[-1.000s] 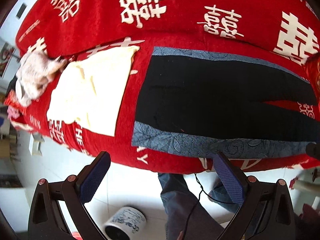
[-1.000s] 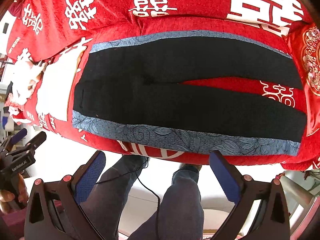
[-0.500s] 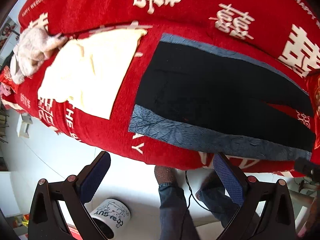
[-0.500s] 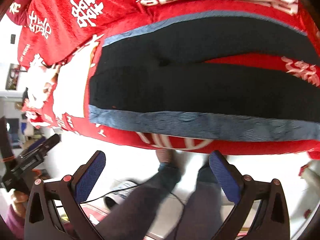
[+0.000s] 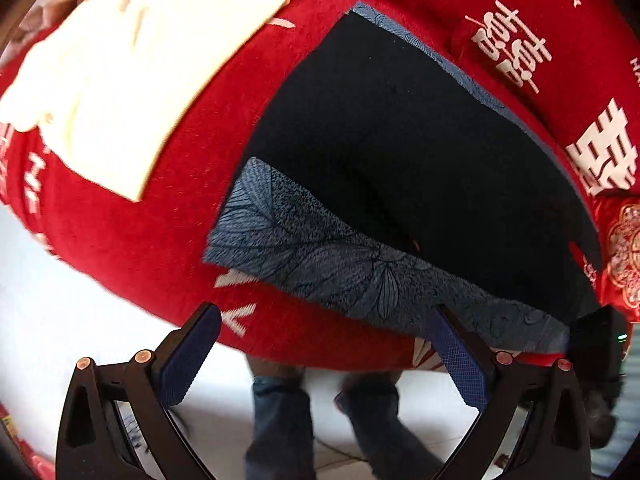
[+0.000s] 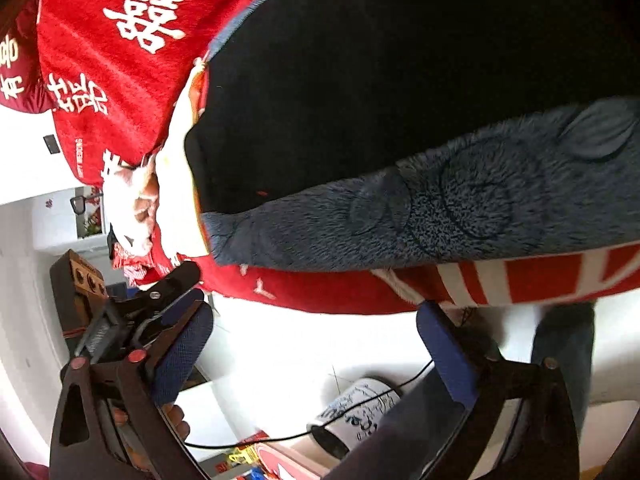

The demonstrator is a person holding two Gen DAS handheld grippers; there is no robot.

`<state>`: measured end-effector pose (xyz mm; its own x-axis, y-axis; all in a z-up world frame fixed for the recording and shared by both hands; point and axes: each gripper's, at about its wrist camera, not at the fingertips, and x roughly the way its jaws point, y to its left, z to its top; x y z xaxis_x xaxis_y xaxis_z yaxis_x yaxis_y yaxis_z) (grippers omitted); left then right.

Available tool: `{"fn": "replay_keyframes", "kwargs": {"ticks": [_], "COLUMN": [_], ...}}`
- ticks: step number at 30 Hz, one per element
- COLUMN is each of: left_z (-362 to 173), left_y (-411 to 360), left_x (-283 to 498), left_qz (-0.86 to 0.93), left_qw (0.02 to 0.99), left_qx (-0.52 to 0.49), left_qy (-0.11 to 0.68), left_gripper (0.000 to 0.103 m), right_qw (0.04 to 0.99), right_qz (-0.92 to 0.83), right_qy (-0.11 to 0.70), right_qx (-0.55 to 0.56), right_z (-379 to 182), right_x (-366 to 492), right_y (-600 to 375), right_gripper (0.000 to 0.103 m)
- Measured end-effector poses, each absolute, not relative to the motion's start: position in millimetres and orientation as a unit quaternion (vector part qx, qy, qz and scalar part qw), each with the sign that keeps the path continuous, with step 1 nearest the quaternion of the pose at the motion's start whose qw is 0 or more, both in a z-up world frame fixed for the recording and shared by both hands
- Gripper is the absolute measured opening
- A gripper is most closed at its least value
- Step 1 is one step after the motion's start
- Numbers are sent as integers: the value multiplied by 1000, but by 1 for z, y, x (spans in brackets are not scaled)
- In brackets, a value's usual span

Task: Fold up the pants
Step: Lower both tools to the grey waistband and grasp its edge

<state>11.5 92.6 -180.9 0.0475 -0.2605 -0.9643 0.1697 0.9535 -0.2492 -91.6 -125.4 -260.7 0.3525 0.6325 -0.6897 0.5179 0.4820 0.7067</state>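
Closer now than half a second back: both cameras sit lower and nearer the bed edge, with the pants [image 5: 400, 152] filling more of each view and the right one rolled over sideways. Pants lie flat on the red blanket [image 5: 168, 224], black panel up, grey-blue patterned side band [image 5: 320, 264] running along the near edge from 9 o'clock toward 4 o'clock in the left view. Cream cloth [image 5: 120, 64] lies just beside the waist end at 10 o'clock, apart from the pants.

Judged as the reach-in before the first fold. To do it well: bring each claw level with the near band, slide the lower finger under the fabric without catching the blanket pile, pinch band only, then lift both ends evenly so the near leg carries over onto the far one without twisting.

Left claw [image 5: 328, 356] spread wide, empty, right tip overlapping the band at 5 o'clock; contact cannot be told. Right claw [image 6: 316, 348] likewise wide apart, holding nothing, hanging just below the fuzzy band [image 6: 440, 204] and off the bed edge.
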Motion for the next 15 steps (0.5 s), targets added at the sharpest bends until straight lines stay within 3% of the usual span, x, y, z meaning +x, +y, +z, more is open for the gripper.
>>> {"fn": "replay_keyframes", "kwargs": {"ticks": [4, 10, 11, 12, 14, 15], "left_z": [-198, -212, -214, -215, -218, -221], "left_y": [94, 101, 102, 102, 105, 107], "left_x": [13, 14, 14, 15, 16, 17], "left_qz": [-163, -181, -182, -182, -182, -184], "left_qw": [724, 714, 713, 713, 708, 701], "left_qx": [-50, -87, -89, -90, -107, -126], "left_qy": [668, 671, 671, 671, 674, 677], "left_gripper": [103, 103, 103, 103, 103, 103], "right_qw": [646, 647, 641, 636, 623, 623], "right_qz": [39, 23, 20, 21, 32, 38], "right_qy": [544, 476, 460, 449, 426, 421], "right_qx": [534, 595, 614, 628, 655, 658], "right_z": [-296, -311, -315, -317, -319, -315], "right_x": [-99, -112, -111, -111, -106, -105], "right_y": [-125, -143, -146, -148, -154, -156], "right_gripper": [72, 66, 61, 56, 20, 18]}}
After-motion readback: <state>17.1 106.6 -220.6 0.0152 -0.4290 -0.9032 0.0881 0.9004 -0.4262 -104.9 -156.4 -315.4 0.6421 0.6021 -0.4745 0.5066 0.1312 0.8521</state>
